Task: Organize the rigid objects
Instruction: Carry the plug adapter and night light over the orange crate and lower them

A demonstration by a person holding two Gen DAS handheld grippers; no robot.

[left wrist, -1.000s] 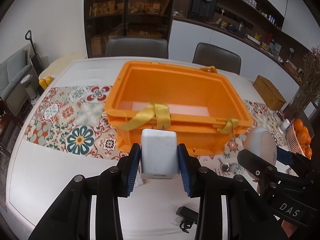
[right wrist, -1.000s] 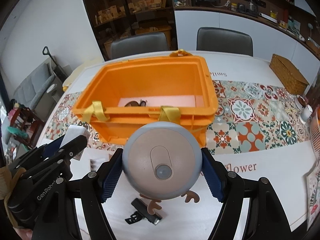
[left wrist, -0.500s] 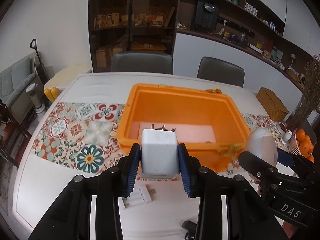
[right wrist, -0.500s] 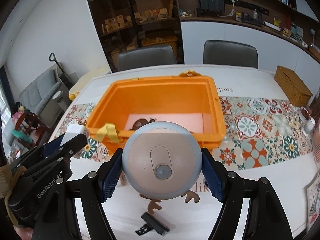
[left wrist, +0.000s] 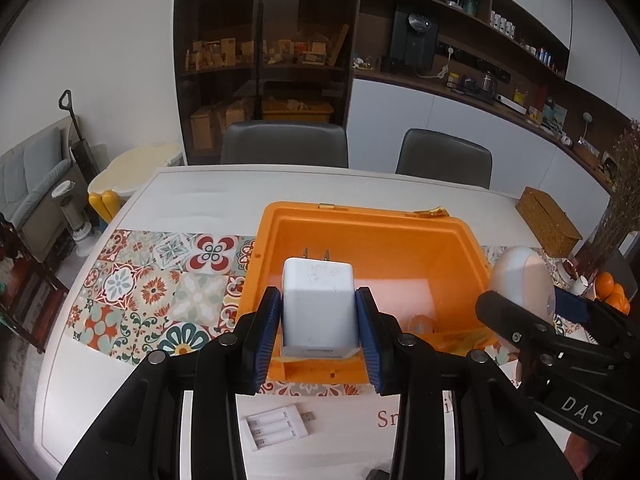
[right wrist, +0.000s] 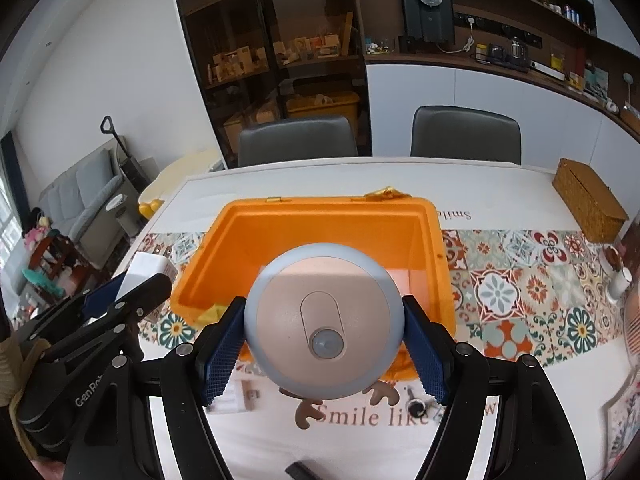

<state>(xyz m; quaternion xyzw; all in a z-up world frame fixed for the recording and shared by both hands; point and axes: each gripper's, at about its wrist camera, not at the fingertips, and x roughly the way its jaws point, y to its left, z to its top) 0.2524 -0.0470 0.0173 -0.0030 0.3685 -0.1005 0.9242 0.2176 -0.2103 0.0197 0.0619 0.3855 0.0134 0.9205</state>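
Observation:
My left gripper (left wrist: pixel 318 316) is shut on a white plug adapter (left wrist: pixel 318 304), prongs pointing away, held above the near left part of the orange crate (left wrist: pixel 460 240). In the right wrist view my right gripper (right wrist: pixel 324 340) is shut on a round beige night light (right wrist: pixel 322 320) with a grey rim and antler-shaped feet, above the crate's (right wrist: pixel 432 240) near edge. The night light (left wrist: pixel 520 280) and right gripper also show at the right of the left wrist view. The left gripper holding the adapter (right wrist: pixel 144 270) shows at the left of the right wrist view.
A white battery charger (left wrist: pixel 276 426) lies on the table near the front edge. A small metal piece (right wrist: pixel 416 402) and a black clip (right wrist: pixel 304 470) lie close by. A wicker box (right wrist: pixel 588 198) stands far right, two chairs (right wrist: pixel 298 140) behind the table, oranges (left wrist: pixel 612 294) at right.
Both grippers have risen and moved forward with their loads, from in front of the crate to over its near edge. The crate's inside now shows below them.

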